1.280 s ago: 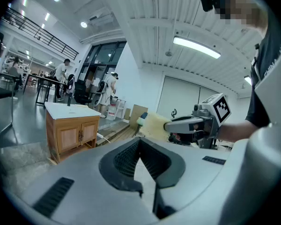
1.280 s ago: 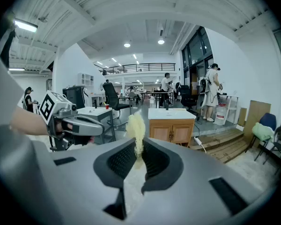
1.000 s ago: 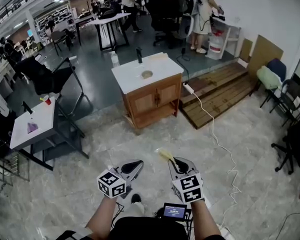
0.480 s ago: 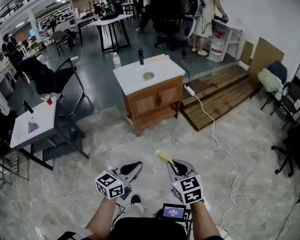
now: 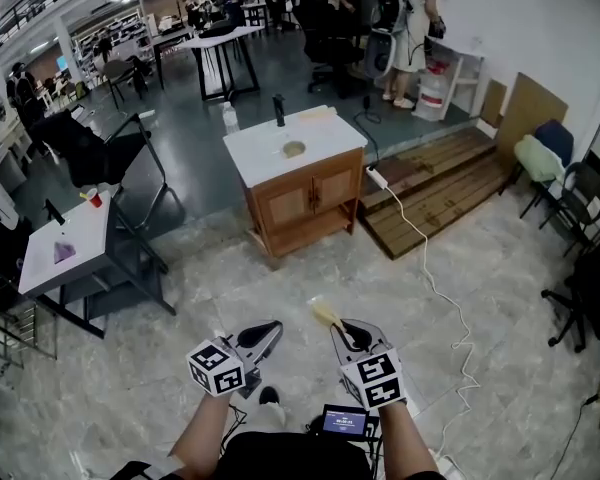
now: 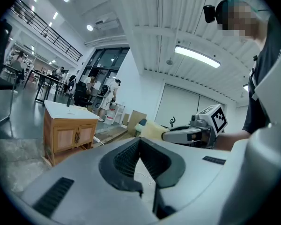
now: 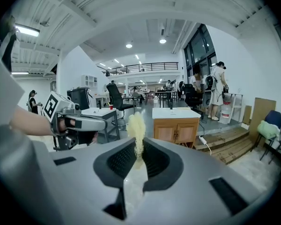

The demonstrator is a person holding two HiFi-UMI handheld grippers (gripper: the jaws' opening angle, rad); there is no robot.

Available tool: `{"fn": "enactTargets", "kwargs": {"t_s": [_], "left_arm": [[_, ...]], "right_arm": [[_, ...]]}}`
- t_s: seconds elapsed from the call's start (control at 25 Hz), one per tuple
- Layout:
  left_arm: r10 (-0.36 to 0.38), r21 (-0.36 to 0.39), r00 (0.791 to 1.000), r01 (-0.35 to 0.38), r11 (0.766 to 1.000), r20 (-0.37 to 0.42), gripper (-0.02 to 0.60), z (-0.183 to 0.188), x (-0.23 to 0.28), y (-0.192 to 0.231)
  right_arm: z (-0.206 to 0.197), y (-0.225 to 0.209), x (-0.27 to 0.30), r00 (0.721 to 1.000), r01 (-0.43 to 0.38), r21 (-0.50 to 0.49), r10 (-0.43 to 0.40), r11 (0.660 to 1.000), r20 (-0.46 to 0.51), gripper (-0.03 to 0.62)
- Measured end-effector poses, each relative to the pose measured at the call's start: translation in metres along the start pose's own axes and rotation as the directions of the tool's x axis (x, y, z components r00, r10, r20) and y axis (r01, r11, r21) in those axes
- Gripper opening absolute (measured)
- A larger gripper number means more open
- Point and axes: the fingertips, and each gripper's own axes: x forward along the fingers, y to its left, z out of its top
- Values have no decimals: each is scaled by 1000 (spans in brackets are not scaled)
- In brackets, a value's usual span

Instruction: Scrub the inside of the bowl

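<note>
A small tan bowl sits on the white top of a wooden cabinet, far ahead across the floor. Both grippers hang low in front of me, well short of it. My right gripper is shut on a yellow sponge, which sticks out past the jaw tips. In the right gripper view the sponge stands upright between the right gripper's pads. My left gripper is shut with nothing in it; its jaw tips meet in the left gripper view. The cabinet lies straight ahead.
A white cable runs over the stone floor from the cabinet to the right. A wooden platform lies behind it. A white side table with a red cup stands at left, black chairs beside it. People stand at the back.
Both grippers keep their place and their grip. Only the people at the back of the room have walked on.
</note>
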Motion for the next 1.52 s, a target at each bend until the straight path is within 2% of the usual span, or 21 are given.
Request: {"fn": "enactTargets", "kwargs": {"t_s": [0.44,0.68,1.08,1.16,1.32,1.52], "left_arm": [[14,-18,1000,-14,1000,-16,3,-6,10,14],[20,-40,1000,-20,999,-8,3,7,32,56],[-32,-56,999,32,998,-6,3,43,79,146],[-46,-38,999,46,998,-16,4,52,86,163],[-64,56,995,69,996,-75,3,61,98,189],[-88,45,992,92,995,-91,3,64,106,216]], "right_arm": [[-11,-9,10,999,-26,4,26,1000,-40,41],[0,-33,41,998,-14,12,15,1000,-54,41],[48,-74,130,994,-9,-22,7,1000,-108,41],[59,-80,148,993,0,-20,-2,1000,-114,41],[83,-92,181,995,28,-6,-28,1000,-96,41],[90,-98,209,993,48,9,-47,999,-107,41]]}}
